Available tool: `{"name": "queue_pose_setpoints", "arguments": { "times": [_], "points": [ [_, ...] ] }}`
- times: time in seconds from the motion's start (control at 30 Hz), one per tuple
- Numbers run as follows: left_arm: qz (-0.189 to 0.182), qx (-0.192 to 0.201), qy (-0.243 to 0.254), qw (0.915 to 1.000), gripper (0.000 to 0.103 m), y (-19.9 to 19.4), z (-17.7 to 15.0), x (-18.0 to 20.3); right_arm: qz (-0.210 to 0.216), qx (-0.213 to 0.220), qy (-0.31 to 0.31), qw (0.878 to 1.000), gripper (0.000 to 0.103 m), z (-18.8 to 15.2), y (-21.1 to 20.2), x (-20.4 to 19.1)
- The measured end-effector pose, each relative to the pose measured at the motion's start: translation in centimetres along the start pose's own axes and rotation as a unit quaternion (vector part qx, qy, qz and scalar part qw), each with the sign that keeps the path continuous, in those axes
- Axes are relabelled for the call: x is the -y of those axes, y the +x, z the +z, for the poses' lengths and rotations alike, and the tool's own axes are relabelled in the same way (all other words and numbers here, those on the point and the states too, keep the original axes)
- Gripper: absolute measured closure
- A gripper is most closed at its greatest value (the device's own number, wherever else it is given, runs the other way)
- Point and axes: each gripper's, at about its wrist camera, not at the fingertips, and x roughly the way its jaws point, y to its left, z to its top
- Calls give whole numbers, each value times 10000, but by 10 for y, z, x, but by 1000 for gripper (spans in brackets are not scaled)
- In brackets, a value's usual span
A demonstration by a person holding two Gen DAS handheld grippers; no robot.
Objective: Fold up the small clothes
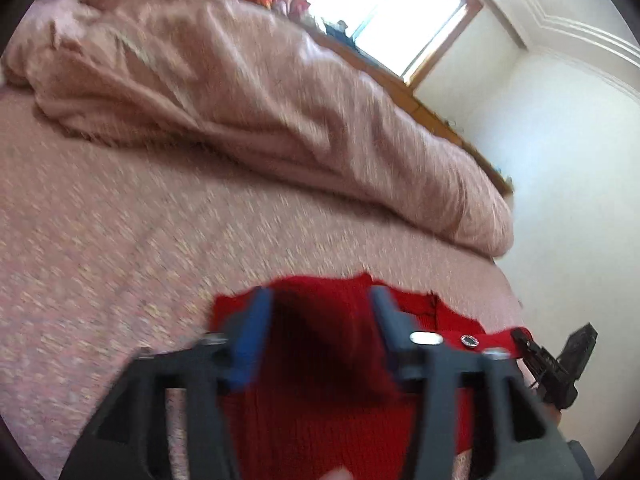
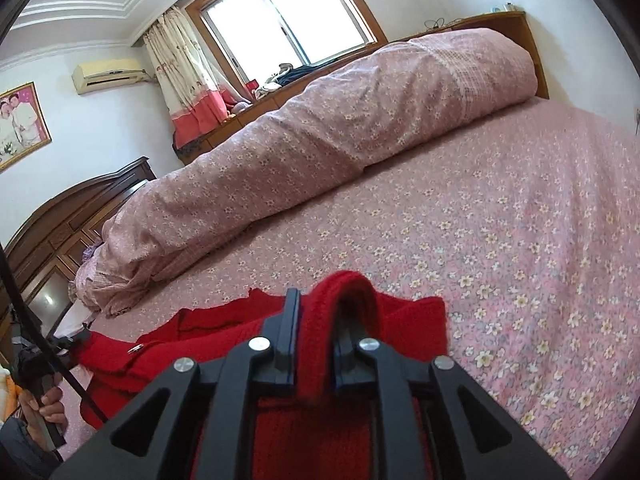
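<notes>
A small red knitted garment (image 1: 320,412) with metal snap buttons (image 1: 469,340) lies on the pink flowered bed sheet (image 1: 120,240). In the blurred left wrist view my left gripper (image 1: 320,316) stands open, its blue-padded fingers (image 1: 252,336) either side of a raised fold of the red knit. In the right wrist view my right gripper (image 2: 318,344) is shut on a bunched fold of the same garment (image 2: 352,292), which loops over one finger. The right gripper also shows at the right edge of the left wrist view (image 1: 560,368), at the garment's edge.
A rolled pink flowered duvet (image 2: 320,140) lies along the far side of the bed. Beyond it are a wooden headboard (image 2: 60,220), a window (image 2: 288,20) with curtain, and a wooden ledge with clutter. The sheet (image 2: 520,220) stretches right of the garment.
</notes>
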Motion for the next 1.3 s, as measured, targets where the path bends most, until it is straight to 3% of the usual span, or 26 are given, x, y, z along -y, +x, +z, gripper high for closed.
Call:
{"name": "queue_pose_setpoints", "arguments": {
  "times": [0.07,0.17,0.2,0.4,0.57,0.67,0.83,0.87,0.9,1.0,1.07,1.27,1.3],
  "points": [
    [-17,245,-95,9997,41,-13,0,-6,-57,85,-60,9999,73,0,-4,-1],
    [-6,139,-252,9996,41,-14,1,-18,-103,233,16,9997,53,2,-10,2],
    [15,96,-292,9995,41,-13,-1,-21,-107,276,64,9995,51,2,-12,3],
    [165,-324,-285,9989,41,3,-13,-22,-218,182,176,9994,51,5,-12,11],
    [284,-720,117,9969,41,10,-29,-10,-526,-72,-198,9984,51,7,-10,9],
    [436,-1014,318,9934,41,16,-40,-5,-509,-368,-171,9979,51,3,-8,13],
    [633,-1184,633,9889,41,13,-55,6,-523,-671,-321,9959,51,-10,-13,10],
    [682,-1171,687,9884,45,11,-59,8,-531,-725,-381,9952,51,-13,-15,9],
    [728,-1130,711,9884,57,9,-63,10,-534,-788,-407,9946,51,-17,-16,9],
    [1012,-1150,758,9853,79,6,-73,13,-470,-947,-415,9935,51,-27,-23,7],
    [1157,-1120,762,9840,83,2,-79,12,-478,-1002,-511,9925,51,-33,-29,5],
    [998,-1002,347,9893,95,-11,-79,-1,-284,-1067,-524,9925,52,-50,-51,10],
    [976,-997,296,9898,97,-12,-80,-3,-219,-1074,-489,9928,64,-52,-52,12]
  ]
}}
